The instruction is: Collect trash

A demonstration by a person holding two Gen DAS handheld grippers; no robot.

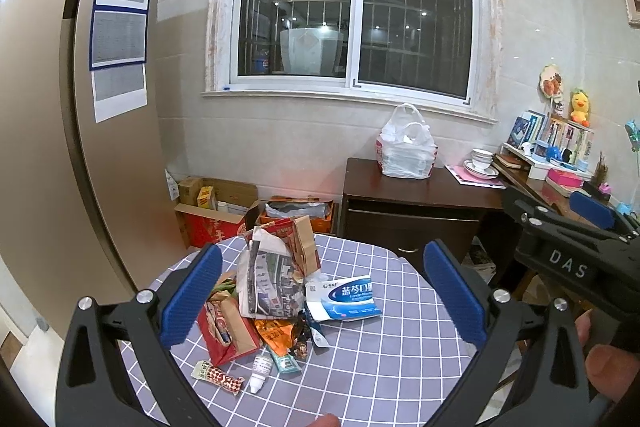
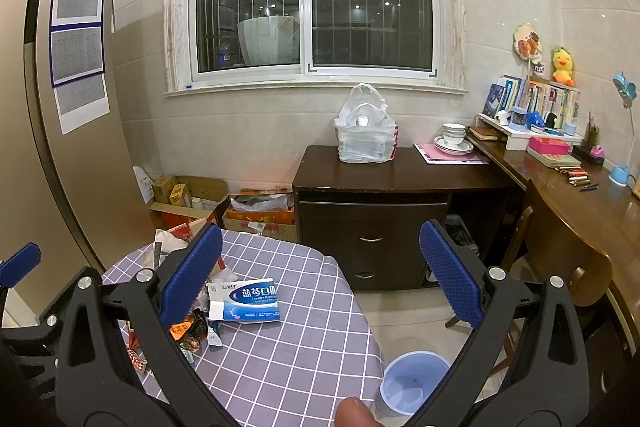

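Both my left gripper (image 1: 322, 295) and right gripper (image 2: 320, 275) hover wide open, holding nothing. The heap of crumpled paper and foil wrappers (image 1: 272, 291) sits on the grey checked worktop (image 1: 380, 367), the flattened blue-and-white cardboard box (image 2: 246, 301) beside it. All light and crushable; I'd pinch the box's stiff edge first. The pale blue plastic bin (image 2: 412, 383) looks empty, probably.

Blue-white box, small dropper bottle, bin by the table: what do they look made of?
Blue-white box: thin printed cardboard, slightly glossy; its open end flap is creased and bent.
Small dropper bottle: looks like white opaque plastic with a paper label and tapered cap; matte.
Bin: pale blue moulded plastic, judging by the smooth, uniform wall and rounded rim.
Both grippers are open, holding nothing.
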